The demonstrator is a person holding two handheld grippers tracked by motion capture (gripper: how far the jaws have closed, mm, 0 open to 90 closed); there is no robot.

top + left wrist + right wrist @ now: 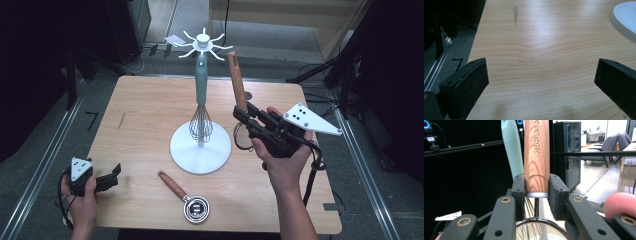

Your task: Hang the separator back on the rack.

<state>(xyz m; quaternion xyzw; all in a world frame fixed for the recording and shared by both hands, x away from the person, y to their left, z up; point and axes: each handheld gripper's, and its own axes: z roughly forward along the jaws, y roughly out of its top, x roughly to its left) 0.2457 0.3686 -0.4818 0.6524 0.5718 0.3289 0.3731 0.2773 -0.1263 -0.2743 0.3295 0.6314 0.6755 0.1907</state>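
Note:
A white utensil stand (200, 150) with hooked arms at its top stands mid-table. A whisk (201, 122) with a pale teal handle hangs from it. My right gripper (243, 112) is just right of the stand, shut on a wooden-handled utensil (236, 80) held upright, its round metal ring (242, 137) hanging below the jaws. In the right gripper view the wooden handle (536, 157) is clamped in my right gripper (537, 188), with the teal whisk handle (510, 147) behind it. My left gripper (114, 175) rests open at the table's front left corner; the left gripper (541, 75) holds nothing.
A second wooden-handled utensil (185, 197) with a round metal head lies flat near the front edge, in front of the stand. The stand's white base (625, 20) shows at the upper right of the left gripper view. Dark equipment and rails surround the wooden table (145, 115).

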